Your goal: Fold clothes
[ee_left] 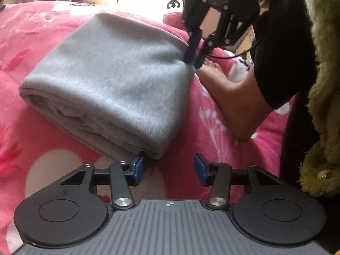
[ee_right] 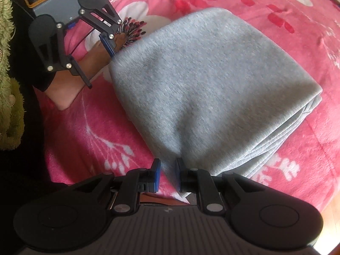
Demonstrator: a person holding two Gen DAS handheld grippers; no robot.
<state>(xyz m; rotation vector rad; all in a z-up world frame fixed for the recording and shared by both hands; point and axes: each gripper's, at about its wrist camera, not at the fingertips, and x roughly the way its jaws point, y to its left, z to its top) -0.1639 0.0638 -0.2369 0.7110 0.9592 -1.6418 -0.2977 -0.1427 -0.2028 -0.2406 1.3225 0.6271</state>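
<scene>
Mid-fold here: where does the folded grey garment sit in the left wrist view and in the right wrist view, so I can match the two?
Left wrist view: the grey garment fills centre-left, its near corner by the left gripper.
Right wrist view: the grey garment fills centre to right, its near corner between the right gripper pads.
Shared landmark: the person's bare foot on the pink blanket.

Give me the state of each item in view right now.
Grey garment: folded into a thick stack, lying on the blanket.
Left gripper: open, one finger against the garment's corner.
Right gripper: shut on the garment's edge.
Pink floral blanket: spread flat under everything.
</scene>
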